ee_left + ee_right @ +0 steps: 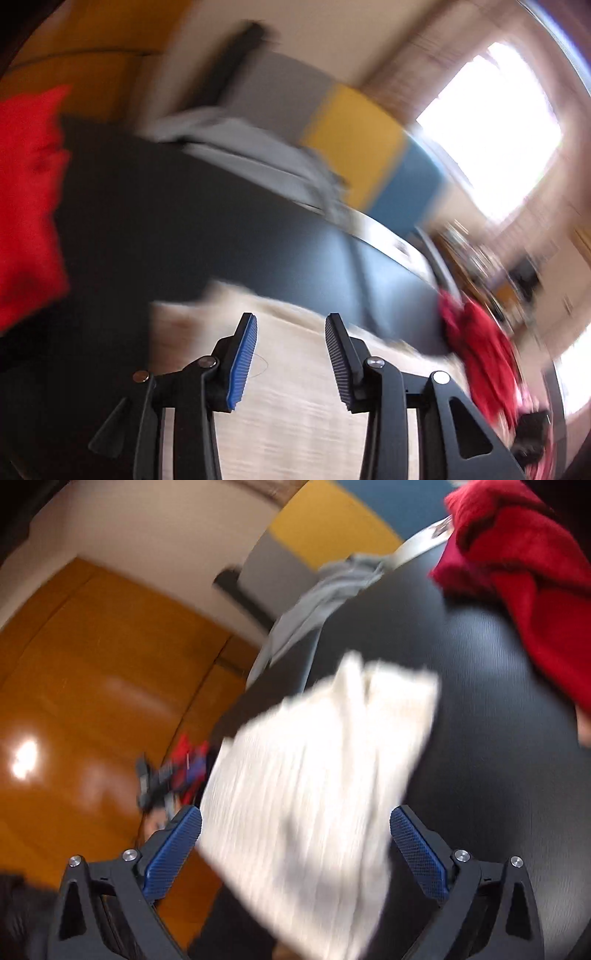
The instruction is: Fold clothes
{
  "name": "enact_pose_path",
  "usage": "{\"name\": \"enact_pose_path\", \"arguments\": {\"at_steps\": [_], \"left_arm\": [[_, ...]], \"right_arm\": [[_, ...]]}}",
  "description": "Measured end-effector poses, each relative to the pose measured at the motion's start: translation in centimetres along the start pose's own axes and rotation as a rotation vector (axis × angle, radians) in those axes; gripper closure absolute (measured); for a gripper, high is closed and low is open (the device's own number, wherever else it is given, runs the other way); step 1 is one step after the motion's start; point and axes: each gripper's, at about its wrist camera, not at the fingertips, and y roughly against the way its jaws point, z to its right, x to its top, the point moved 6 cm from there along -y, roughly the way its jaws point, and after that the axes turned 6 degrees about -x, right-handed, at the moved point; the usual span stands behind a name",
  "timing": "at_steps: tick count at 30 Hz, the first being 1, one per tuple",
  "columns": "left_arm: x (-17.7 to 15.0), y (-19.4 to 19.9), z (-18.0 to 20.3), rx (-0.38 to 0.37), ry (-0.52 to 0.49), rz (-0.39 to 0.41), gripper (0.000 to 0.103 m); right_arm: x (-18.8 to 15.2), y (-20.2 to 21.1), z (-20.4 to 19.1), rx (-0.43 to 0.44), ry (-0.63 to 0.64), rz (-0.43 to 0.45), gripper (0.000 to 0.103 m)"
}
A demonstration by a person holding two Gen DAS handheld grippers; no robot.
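Cream garment (pixel 314 775) lengthwise (blurred) between fingers (pixel 417 845)

Dark tabletop (pixel 177 221), matte black with a pale metallic edge band (pixel 388 236) along its far side; the same tabletop (pixel 472 686) fills the right half of the right wrist view. Behind it, a wall panel in grey (pixel 280 92), yellow (pixel 354 136) and blue (pixel 413 184) sections; the yellow section (pixel 325 517) recurs in the right wrist view. Cream wall (pixel 314 33) above. Bright window (pixel 491 129) at upper right, overexposed. Glossy orange-brown wooden floor (pixel 92 701) to the left of the tabletop, bearing a light reflection (pixel 24 757). A dark bar-shaped object (pixel 243 594), blurred, lies against the cream wall (pixel 147 528). Both views are motion-blurred.
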Motion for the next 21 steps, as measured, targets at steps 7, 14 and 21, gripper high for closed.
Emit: {"name": "enact_pose_path", "arguments": {"at_steps": [7, 14, 21], "left_arm": [[-8.4, -9.0, 15.6, -0.249, -0.369, -0.309, 0.064], [-12.4, -14.5, 19.1, -0.294, -0.494, -0.424, 0.064], [-12.9, -13.9, 18.2, -0.312, -0.495, -0.395, 0.066]], "right_arm": [[-3.5, -0.4, -0.3, 0.037, 0.036, -0.036, 0.0], [-4.2, -0.8, -1.8, 0.118, 0.109, -0.136, 0.0], [-2.4, -3.7, -4.8, 0.261, 0.187, -0.242, 0.0]]}}
